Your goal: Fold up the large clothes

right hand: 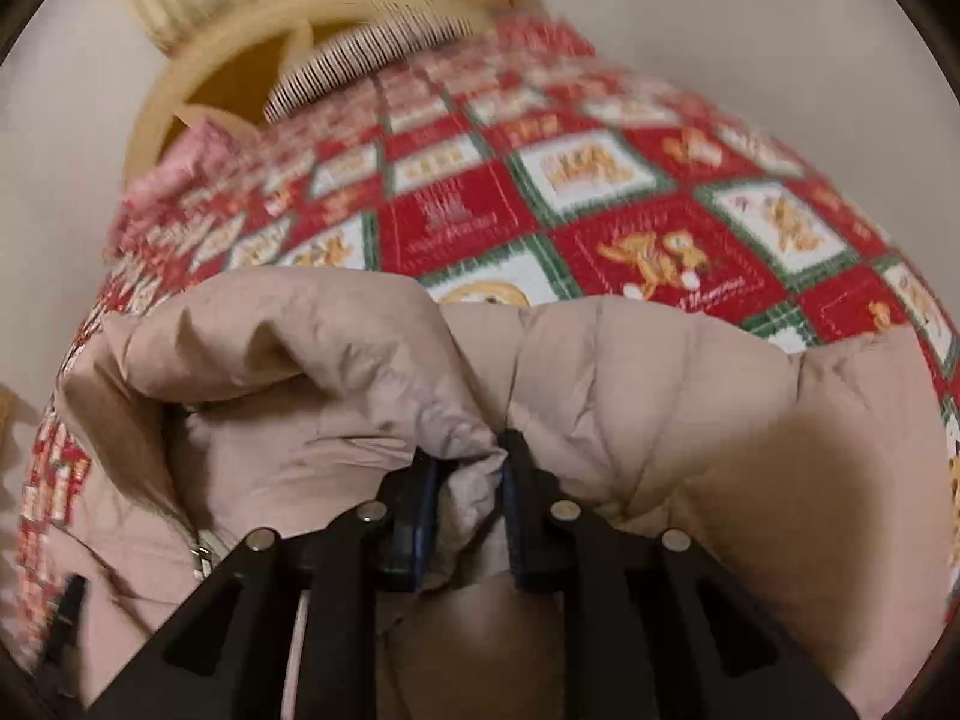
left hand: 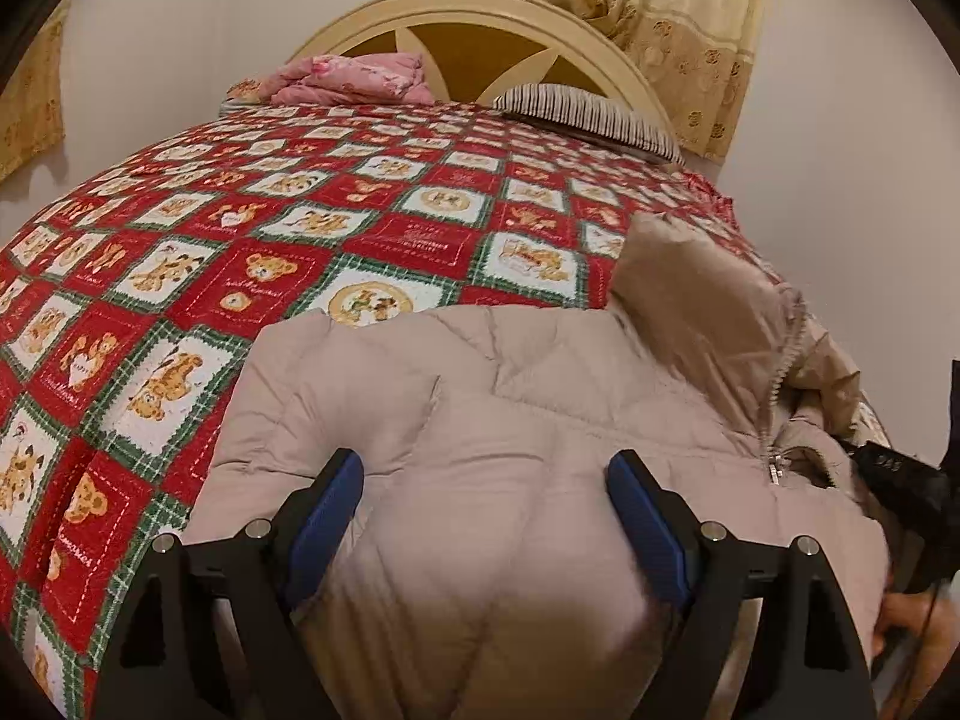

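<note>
I see a home bedroom: a bed (left hand: 270,228) with teddy-bear quilt, arched headboard (left hand: 480,6), striped pillow (left hand: 588,114), curtains (left hand: 678,12).

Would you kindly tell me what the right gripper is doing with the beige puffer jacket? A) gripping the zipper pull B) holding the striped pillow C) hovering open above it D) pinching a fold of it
D: the right gripper has its fingers closed on a bunched fold of the beige puffer jacket.

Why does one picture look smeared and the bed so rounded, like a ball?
Right wrist view: motion blur smears the bedspread and striped pillow, while the puffer jacket pinched in the right gripper stays fairly crisp, with a dark shadow at lower right. Left wrist view: mostly sharp; the fisheye lens bulges the bed, and the open left gripper hovers above slightly blurred fabric.
</note>
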`<state>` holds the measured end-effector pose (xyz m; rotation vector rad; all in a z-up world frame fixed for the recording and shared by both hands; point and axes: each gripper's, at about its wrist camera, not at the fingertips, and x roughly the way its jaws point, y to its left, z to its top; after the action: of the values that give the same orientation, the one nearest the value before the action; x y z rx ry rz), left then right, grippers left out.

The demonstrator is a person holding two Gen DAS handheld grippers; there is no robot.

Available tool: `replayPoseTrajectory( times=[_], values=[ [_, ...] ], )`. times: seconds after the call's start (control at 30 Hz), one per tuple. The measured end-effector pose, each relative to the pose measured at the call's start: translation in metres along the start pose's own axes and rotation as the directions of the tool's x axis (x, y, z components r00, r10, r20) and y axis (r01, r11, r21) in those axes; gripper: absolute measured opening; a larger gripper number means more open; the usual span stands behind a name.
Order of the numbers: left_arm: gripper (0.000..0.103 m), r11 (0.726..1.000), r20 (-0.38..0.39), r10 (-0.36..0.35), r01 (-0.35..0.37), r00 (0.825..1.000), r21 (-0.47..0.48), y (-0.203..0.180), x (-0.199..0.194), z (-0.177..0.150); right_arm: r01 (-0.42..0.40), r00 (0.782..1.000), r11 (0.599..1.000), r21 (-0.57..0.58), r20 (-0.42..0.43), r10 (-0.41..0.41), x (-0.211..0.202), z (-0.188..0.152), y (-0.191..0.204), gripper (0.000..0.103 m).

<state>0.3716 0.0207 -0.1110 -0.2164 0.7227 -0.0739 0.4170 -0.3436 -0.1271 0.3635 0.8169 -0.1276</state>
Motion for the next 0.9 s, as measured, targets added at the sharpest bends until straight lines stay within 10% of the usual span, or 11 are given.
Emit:
replayPoseTrajectory(
  times=[0.3,0.57,0.7,0.9],
  values=[
    [0.085,0.977,0.068,-0.182,0.189,0.981,-0.102,-0.020,-0.036,0.056,-0.024,0.999,1.000,0.016,0.036,0.023,0.000,0.000,-0.001,0.020],
    [0.087,0.986,-0.260,-0.162,0.165,0.952,-0.012,-0.094,0.082,0.101,-0.063,0.997,0.997,0.041,0.049,0.061,-0.001,-0.002,-0.005,0.021],
    [0.019,0.988,-0.343,-0.154,0.149,0.926,-0.042,-0.082,0.096,0.065,-0.077,0.996,0.996,0.050,0.051,0.075,-0.001,-0.002,-0.009,0.021],
    [0.013,0.971,-0.252,-0.190,0.145,0.949,-0.189,-0.042,0.054,0.035,-0.103,0.994,0.992,0.072,0.051,0.100,0.000,-0.002,-0.012,0.021]
  ],
)
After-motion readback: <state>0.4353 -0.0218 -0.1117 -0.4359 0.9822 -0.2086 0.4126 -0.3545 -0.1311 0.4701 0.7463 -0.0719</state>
